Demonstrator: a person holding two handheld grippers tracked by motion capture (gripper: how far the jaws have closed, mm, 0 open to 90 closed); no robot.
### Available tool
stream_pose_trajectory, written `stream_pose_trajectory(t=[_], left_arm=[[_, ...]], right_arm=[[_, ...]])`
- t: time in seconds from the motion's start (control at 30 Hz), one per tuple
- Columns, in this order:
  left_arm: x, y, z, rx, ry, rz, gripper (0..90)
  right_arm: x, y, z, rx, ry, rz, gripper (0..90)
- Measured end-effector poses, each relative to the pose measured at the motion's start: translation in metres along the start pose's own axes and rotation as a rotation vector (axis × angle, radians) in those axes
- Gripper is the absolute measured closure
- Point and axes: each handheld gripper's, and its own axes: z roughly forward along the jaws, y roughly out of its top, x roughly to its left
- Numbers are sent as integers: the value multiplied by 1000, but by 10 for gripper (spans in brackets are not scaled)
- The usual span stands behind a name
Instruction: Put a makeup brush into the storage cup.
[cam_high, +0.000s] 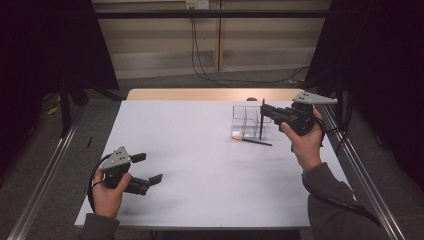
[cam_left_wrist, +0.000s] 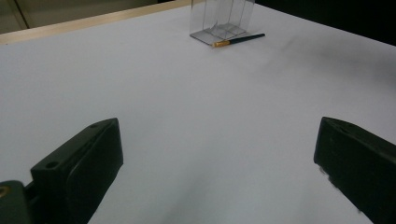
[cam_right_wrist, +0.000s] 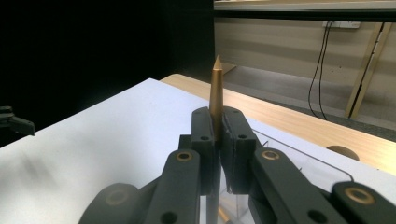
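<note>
Two pens: my right claw (cam_high: 262, 111) pinches one pen (cam_high: 261, 125) upright over the clear box (cam_high: 245, 120), far right; light, stiff, slippery, so I grip mid-barrel. Left claw (cam_high: 148, 169) spread, idle.

1. This looks like a lab or a recording room set up for capturing hand work, not a home or a shop.
2. The surface (cam_high: 200, 165) is a plain white sheet laid over a wooden top, whose bare far edge shows as a light strip.
3. Metal rails (cam_high: 45, 175) run along both sides of the surface, like the frame of a rig.
4. Black curtains or panels (cam_high: 50, 45) close off the left and right, leaving the sides dark.
5. Behind stands a plain beige wall (cam_high: 160, 40) with a socket plate (cam_high: 196, 4) near the top and black cables (cam_high: 195, 50) hanging from it down to the grey floor (cam_high: 165, 82).
</note>
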Motion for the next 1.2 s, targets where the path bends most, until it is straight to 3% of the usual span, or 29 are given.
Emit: stream_pose_trajectory(t=[1.2], left_arm=[[1,-2,5,-1,-26,-3,14]], right_arm=[[-37,19,31,-47,-123,2,843]])
